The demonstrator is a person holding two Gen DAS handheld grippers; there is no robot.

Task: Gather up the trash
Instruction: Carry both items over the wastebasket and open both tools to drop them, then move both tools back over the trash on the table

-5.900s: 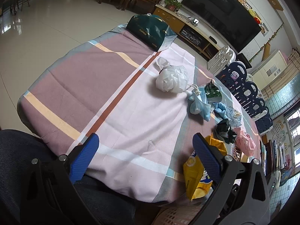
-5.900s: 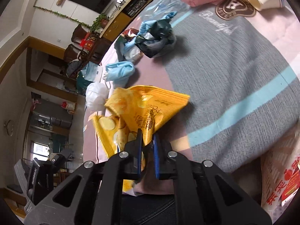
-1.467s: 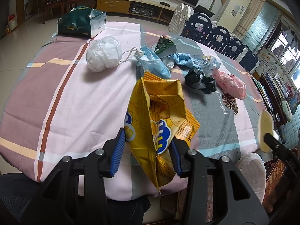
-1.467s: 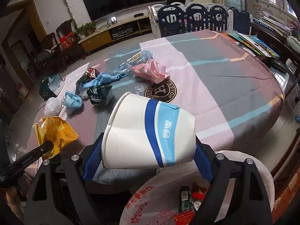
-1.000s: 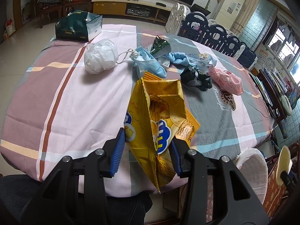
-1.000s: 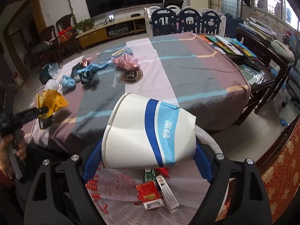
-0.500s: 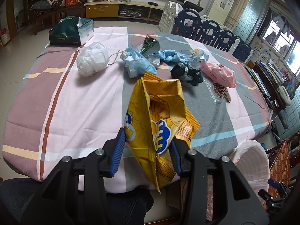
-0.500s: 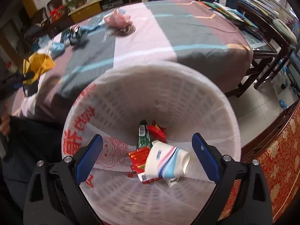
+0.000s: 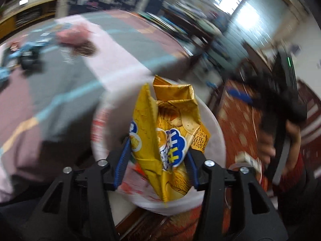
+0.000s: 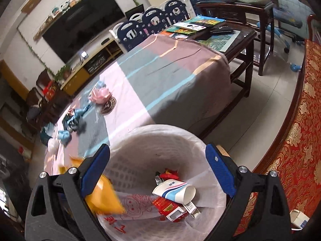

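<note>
My left gripper (image 9: 156, 156) is shut on a yellow chip bag (image 9: 170, 128) and holds it above the white lined trash basket (image 9: 212, 124); this view is blurred. The bag also shows in the right wrist view (image 10: 104, 196) at the basket's left rim. My right gripper (image 10: 157, 170) is open and empty over the basket (image 10: 152, 140). A white and blue paper cup (image 10: 174, 190) lies inside it with red wrappers (image 10: 168, 206). More trash stays on the table: a pink wrapper (image 10: 100, 94), blue and black scraps (image 10: 76, 120), a white bag (image 10: 52, 145).
The table with a striped cloth (image 10: 160, 76) stands behind the basket. A dark wooden side table with books (image 10: 216, 32) is to the right. A red patterned sofa edge (image 10: 301, 140) runs along the right. My right gripper appears in the left wrist view (image 9: 280, 108).
My left gripper has swung the chip bag from over the table to above the basket. My right gripper has lifted and tilted up; the paper cup lies where it fell.
</note>
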